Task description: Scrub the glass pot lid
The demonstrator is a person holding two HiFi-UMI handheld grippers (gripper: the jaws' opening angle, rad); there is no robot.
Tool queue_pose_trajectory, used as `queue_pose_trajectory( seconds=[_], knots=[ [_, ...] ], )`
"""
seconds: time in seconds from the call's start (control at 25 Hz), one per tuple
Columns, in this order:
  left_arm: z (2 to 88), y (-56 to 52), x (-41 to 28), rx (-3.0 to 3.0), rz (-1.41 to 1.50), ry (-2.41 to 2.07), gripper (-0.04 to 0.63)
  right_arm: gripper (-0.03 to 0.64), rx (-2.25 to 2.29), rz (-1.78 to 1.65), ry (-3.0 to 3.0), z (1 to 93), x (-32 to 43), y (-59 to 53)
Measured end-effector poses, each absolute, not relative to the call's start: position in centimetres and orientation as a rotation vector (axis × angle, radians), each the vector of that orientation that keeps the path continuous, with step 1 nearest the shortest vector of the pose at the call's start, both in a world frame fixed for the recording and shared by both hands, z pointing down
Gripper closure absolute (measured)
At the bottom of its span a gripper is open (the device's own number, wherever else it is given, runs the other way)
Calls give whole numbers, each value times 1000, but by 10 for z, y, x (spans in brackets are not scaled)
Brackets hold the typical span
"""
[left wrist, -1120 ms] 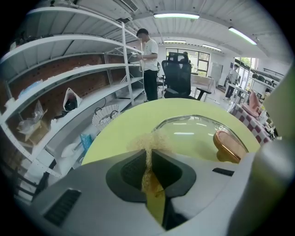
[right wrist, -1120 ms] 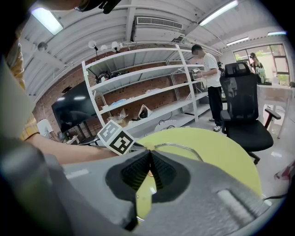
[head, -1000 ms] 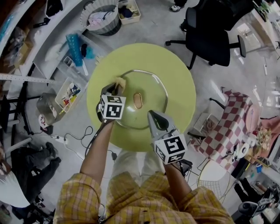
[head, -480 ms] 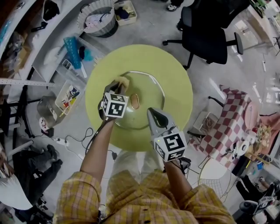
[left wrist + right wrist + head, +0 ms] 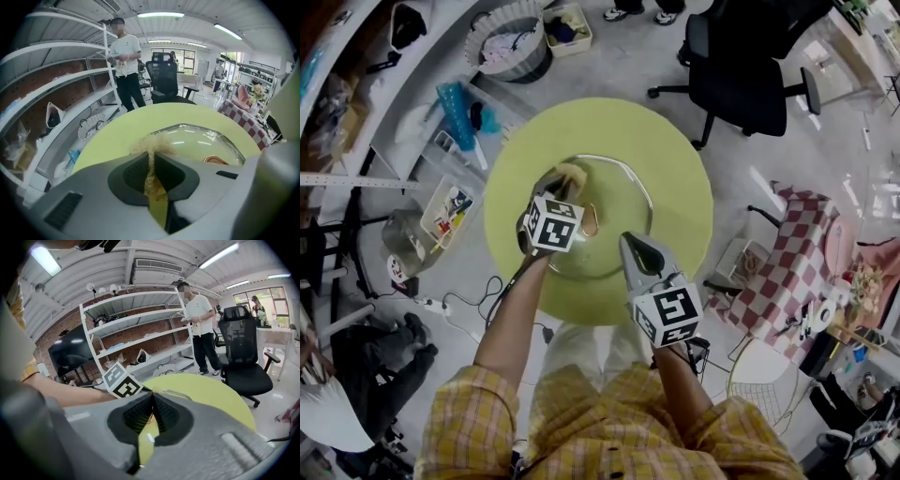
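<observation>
Fingers (image 5: 133, 174) of our left gripper (image 5: 151, 163) clamp the sponge (image 5: 153, 143) on the glass pot lid (image 5: 623, 202), centred on the table (image 5: 680, 155). Our right gripper (image 5: 630, 244) sits closed by its near rim. Unheld, the lid may slide when we press.

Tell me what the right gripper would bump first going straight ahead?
Probably the round glass pot lid with its metal rim; the right gripper points across it from its near edge, though its height is unclear.

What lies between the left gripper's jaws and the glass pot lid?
A tan scrubbing sponge, clamped by the left gripper and touching the glass pot lid; the left gripper view shows it.
</observation>
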State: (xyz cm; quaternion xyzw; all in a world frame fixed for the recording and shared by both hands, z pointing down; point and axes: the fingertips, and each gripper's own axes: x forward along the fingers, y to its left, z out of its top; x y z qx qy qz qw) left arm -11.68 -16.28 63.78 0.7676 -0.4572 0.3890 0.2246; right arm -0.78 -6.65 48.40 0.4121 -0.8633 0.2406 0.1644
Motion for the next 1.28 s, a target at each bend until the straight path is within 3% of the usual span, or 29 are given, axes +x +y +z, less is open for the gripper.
queue_pose_trajectory(
  seconds=[0.56, 1.28],
  knots=[
    [630, -143, -94, 2302, 1093, -979, 558, 618, 1215, 674, -2464, 478, 0, -75],
    [633, -156, -128, 2179, 1080, -1085, 557, 618, 1213, 646, -2465, 473, 5, -73]
  ],
)
